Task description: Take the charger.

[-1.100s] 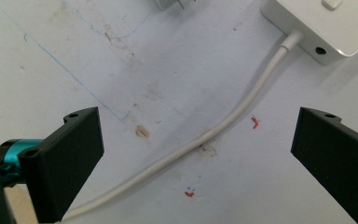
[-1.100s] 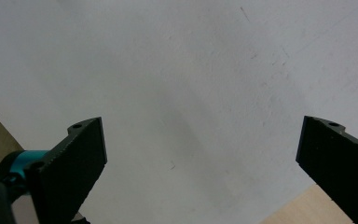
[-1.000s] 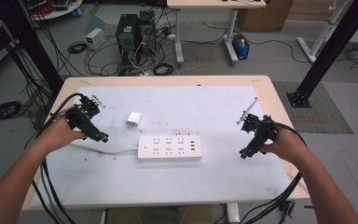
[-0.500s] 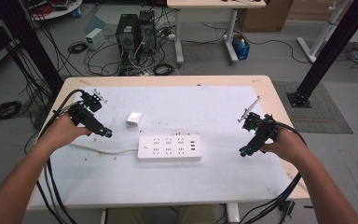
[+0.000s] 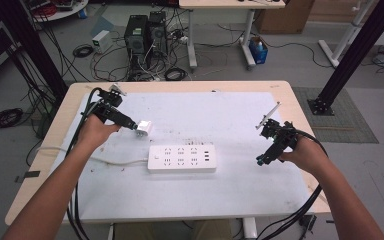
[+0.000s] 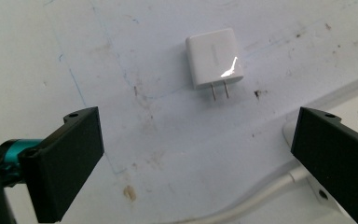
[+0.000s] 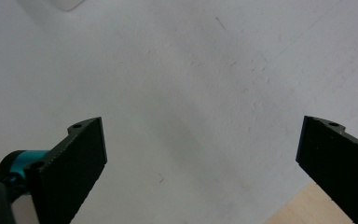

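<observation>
A small white plug adapter [image 5: 144, 128] lies on the white mat, left of centre, just beyond a white power strip [image 5: 181, 159]. In the left gripper view the adapter [image 6: 214, 58] lies flat with its two metal prongs pointing toward the camera. My left gripper [image 5: 132, 126] is right beside the adapter on its left; its jaws [image 6: 198, 116] stand wide open with nothing between them. My right gripper [image 5: 261, 160] hovers over the mat's right side, apart from the strip. It is open and empty [image 7: 200, 123].
The strip's white cable [image 5: 105, 161] runs left across the mat and off the table. A corner of the strip [image 6: 354, 109] and its cable [image 6: 261, 200] lie near my left gripper's right jaw. The wooden table edge [image 7: 307, 205] is close behind my right gripper.
My left gripper has moved to the right, up to the white adapter. The right gripper has stayed nearly still, and the adapter and strip have not moved.
</observation>
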{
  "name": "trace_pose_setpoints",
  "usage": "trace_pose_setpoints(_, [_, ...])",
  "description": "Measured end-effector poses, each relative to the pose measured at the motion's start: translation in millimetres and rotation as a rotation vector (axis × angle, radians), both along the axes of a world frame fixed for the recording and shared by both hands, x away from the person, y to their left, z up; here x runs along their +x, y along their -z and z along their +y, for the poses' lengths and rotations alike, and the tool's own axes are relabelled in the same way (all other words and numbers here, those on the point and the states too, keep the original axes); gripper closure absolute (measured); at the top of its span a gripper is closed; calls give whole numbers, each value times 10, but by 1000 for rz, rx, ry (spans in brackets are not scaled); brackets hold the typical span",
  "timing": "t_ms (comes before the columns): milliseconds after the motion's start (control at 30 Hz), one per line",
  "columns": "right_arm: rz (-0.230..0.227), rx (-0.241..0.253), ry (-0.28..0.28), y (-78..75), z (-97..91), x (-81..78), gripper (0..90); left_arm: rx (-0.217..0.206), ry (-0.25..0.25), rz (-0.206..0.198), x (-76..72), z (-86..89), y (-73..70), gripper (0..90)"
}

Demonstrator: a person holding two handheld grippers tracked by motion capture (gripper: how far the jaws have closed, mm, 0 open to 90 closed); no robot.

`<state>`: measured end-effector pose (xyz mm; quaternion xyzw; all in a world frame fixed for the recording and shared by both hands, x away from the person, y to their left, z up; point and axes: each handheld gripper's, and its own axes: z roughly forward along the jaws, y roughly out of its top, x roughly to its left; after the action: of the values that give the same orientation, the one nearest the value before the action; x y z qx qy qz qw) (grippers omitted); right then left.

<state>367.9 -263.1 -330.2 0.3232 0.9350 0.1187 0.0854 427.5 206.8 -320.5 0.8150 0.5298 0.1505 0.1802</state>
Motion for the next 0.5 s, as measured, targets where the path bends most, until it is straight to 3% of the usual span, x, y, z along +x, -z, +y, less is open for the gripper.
trace_pose_setpoints(233, [-5, 0, -10, 0, -4, 10, 10, 4, -34, -11, 157, -110, 147, 23])
trace_pose_setpoints(400, [-9, 4, -4, 13, 2, 38, 10, -31, -87, -27, 324, -209, 315, 23])
trace_pose_setpoints(500, [-11, 8, -2, 18, 0, 47, 10, -29, -97, -2, 394, -240, 400, 23])
